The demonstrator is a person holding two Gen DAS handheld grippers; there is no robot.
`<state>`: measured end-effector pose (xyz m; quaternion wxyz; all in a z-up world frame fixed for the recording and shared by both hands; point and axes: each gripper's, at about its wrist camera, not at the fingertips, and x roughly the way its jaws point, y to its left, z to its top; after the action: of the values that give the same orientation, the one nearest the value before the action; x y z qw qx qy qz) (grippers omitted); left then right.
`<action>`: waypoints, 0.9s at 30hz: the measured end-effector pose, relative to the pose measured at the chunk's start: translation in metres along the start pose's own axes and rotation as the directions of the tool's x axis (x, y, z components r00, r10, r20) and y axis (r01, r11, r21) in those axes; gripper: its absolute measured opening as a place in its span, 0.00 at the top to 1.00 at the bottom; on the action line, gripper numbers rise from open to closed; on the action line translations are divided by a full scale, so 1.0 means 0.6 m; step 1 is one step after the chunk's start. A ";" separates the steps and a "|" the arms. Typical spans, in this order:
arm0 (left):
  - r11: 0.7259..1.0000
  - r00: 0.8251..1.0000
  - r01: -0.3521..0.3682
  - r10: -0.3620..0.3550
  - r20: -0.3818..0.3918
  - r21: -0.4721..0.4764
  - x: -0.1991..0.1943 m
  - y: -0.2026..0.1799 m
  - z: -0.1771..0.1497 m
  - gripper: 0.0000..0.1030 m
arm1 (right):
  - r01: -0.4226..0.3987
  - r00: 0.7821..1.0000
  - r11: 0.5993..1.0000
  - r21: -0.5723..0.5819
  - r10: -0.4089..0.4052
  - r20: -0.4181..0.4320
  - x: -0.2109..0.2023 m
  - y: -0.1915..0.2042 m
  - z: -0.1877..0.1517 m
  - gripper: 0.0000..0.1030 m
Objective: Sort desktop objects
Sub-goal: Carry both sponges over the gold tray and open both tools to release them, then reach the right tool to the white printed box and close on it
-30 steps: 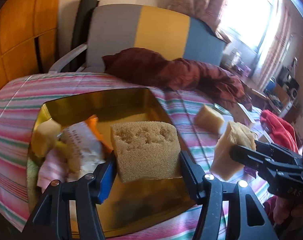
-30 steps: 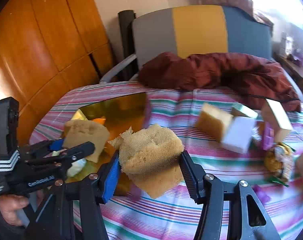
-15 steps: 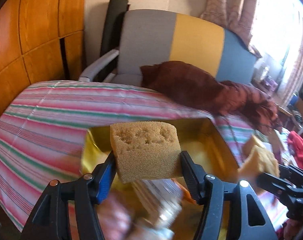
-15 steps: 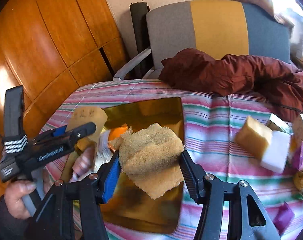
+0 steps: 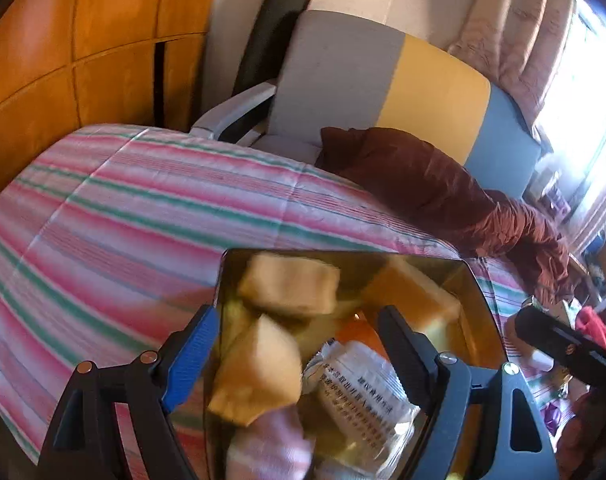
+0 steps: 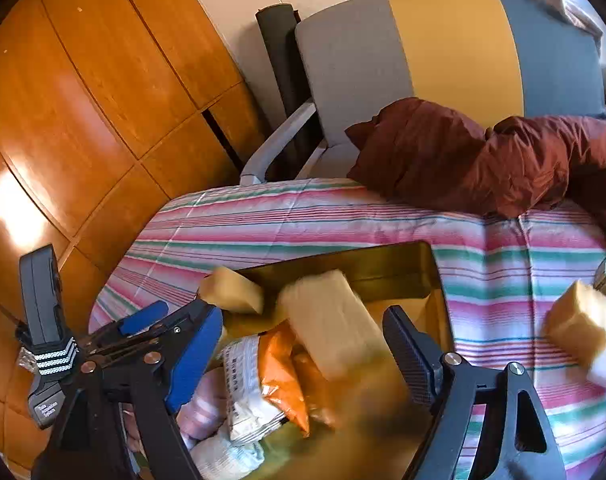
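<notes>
A gold tray sits on the striped tablecloth and holds several things. My left gripper is open over it; a tan sponge, blurred, is between and below its fingers, and another tan sponge lies at the tray's far side. My right gripper is open over the tray; a tan sponge, blurred, is between its fingers, loose. A white printed packet and an orange packet lie in the tray. The left gripper shows in the right wrist view.
A striped cloth covers the table. A dark red jacket lies at the far edge before a grey, yellow and blue chair. Another sponge and a white block lie right of the tray. Wooden panels stand left.
Both grippers have opened and let go of their sponges, which have dropped toward the tray. Both have moved closer over the tray.
</notes>
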<state>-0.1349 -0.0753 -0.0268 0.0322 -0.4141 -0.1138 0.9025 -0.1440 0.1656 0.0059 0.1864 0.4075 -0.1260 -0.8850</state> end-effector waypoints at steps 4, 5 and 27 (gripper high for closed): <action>1.000 1.000 0.016 -0.015 0.014 -0.008 -0.025 -0.001 -0.037 0.20 | 0.019 0.999 1.000 -0.015 -0.019 -0.028 -0.005 -0.008 -0.030 0.19; 1.000 1.000 0.027 -0.027 0.013 -0.014 -0.028 -0.002 -0.043 0.20 | 0.021 0.999 1.000 -0.013 -0.022 -0.033 -0.009 -0.010 -0.039 0.18; 0.980 0.981 0.184 -0.179 -0.069 0.080 -0.081 -0.121 -0.126 0.20 | 0.154 0.988 0.984 0.090 -0.155 0.001 -0.146 -0.125 -0.149 0.13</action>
<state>-0.0487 0.0014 -0.0216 0.1358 -0.4279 -0.1112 0.8866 -0.0397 0.2647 -0.0202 0.0981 0.4205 -0.1344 -0.8919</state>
